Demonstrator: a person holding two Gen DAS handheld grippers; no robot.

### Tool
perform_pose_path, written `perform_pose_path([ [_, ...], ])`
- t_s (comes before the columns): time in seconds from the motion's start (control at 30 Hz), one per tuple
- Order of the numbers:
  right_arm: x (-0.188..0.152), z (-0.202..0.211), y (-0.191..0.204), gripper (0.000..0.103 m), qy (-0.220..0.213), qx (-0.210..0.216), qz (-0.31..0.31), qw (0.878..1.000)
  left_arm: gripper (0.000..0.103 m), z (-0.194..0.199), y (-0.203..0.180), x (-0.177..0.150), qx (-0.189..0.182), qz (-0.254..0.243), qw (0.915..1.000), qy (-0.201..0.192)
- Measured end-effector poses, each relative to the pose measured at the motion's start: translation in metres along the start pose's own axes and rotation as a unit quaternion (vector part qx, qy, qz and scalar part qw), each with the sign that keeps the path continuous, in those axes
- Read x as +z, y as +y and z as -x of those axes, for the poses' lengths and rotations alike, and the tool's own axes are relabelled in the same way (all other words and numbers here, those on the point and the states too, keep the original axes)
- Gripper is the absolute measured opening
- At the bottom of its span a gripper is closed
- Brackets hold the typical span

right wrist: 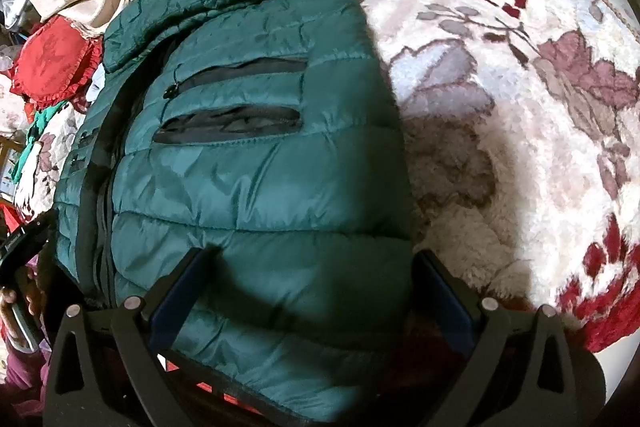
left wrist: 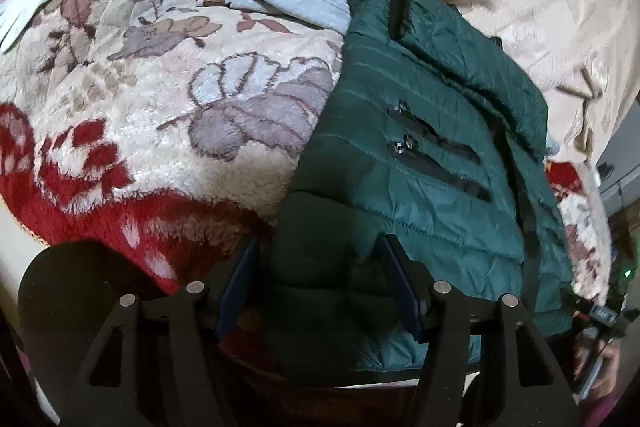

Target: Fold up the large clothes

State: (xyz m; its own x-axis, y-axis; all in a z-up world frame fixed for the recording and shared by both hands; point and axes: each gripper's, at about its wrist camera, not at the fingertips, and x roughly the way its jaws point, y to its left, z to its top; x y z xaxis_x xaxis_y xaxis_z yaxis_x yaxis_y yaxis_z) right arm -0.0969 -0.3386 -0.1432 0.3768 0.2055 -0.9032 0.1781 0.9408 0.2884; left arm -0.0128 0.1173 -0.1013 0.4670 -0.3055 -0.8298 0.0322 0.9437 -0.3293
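Both pairs of jaws stand wide apart here: the left gripper [left wrist: 318, 283] and the right gripper [right wrist: 310, 291] each straddle the near hem of the dark green quilted puffer jacket [right wrist: 256, 163], pinching nothing yet. Ahead of the fingers it lies on the fluffy cream-and-red floral blanket [left wrist: 140, 99], apparently doubled lengthwise, pocket zips up. Further out a pale blue knit garment [left wrist: 292, 1] waits, so cross-folding looks outstanding.

The green jacket [right wrist: 256, 163] is quilted cloth with a slick, slightly shiny, crinkled face; the floral blanket [left wrist: 160, 99] under it is thick, fuzzy plush; the left gripper [left wrist: 318, 291] looks matt black plastic with dull metal pins
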Motion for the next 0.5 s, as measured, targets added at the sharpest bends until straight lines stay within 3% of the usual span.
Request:
perform_pose_path([
  [0.13,0.000,0.000,0.001,0.103,0.003,0.008,0.002,1.000,0.045,-0.008,-0.013,-0.007,0.000,-0.024,0.9996,0.015],
  [0.2,-0.001,0.000,0.002,0.103,0.013,0.033,0.001,0.999,0.045,-0.008,-0.015,-0.007,0.000,-0.026,0.9995,0.015],
  [0.5,-0.003,0.005,0.004,0.088,-0.004,0.048,-0.002,0.999,0.045,-0.010,-0.016,-0.009,0.009,-0.029,0.9995,0.012],
])
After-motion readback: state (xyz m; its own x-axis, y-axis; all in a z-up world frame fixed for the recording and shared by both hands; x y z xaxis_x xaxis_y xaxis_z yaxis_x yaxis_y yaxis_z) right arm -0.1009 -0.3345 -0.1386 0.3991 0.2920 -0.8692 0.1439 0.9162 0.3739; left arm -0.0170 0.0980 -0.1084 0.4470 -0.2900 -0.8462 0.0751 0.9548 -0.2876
